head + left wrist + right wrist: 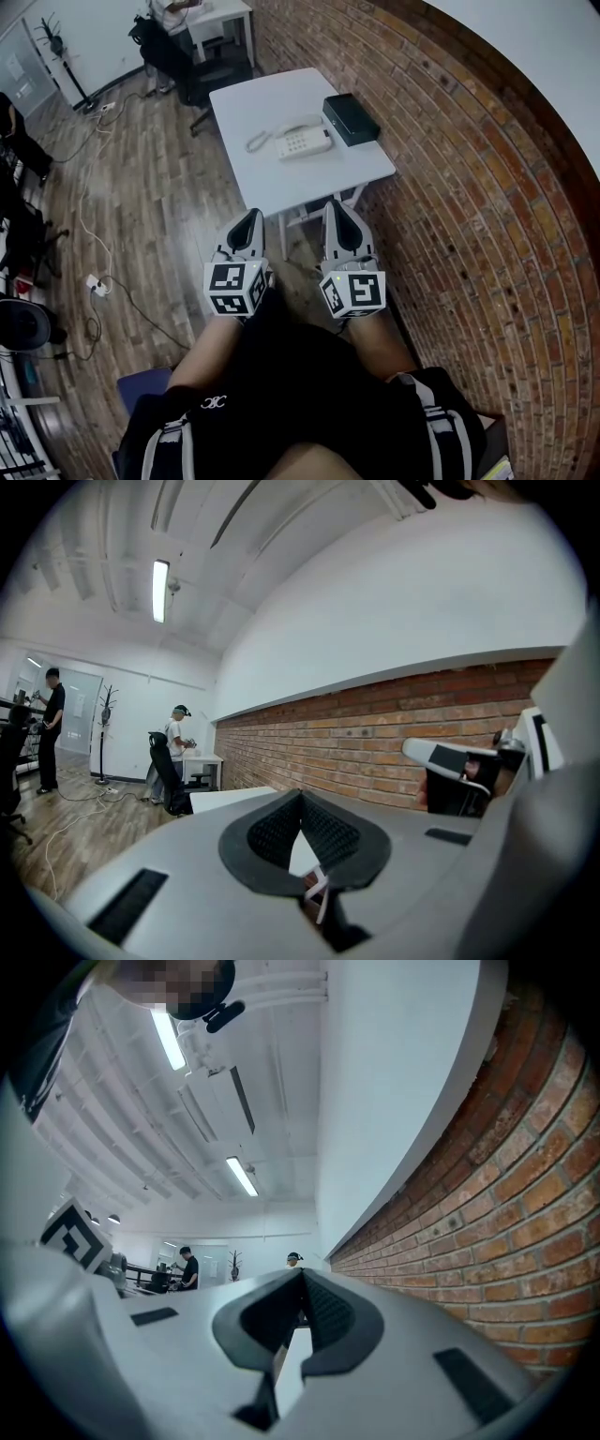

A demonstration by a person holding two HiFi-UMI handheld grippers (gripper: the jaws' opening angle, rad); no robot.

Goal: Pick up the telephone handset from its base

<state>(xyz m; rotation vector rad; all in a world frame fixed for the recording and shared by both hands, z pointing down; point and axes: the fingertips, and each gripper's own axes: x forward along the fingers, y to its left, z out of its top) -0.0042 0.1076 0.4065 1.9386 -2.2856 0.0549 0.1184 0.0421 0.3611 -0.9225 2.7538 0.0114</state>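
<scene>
Brick wall [487, 206] is running down the right side of the head view; wood floor [141, 206] is filling the left. White tabletop [253, 98] is standing against that wall, ahead of the person holding the rig. A second desk [225, 11] is sitting further back along the same wall, and a person [174, 741] is working at it. An office chair [204, 80] is parked near the tabletop's far corner. Another person [50, 726] is standing at the far left in the left gripper view.

Left tongs [253, 216] and right tongs [333, 206] are hovering side by side over the floor, close to the holder's lap. Both are pointing toward the tabletop and are well apart from it. Both are sitting closed: in each gripper view the pads are meeting at the tips with nothing between them.

On the tabletop, a black box [351, 119] is lying on the wall side. The white telephone base [306, 144] is sitting just beside it, away from the wall. The handset [294, 126] is resting on the base along its far edge, not lifted. The cord [257, 141] is trailing off the base's left end onto the tabletop.

A white cable [89, 234] is snaking across the floor at left.
</scene>
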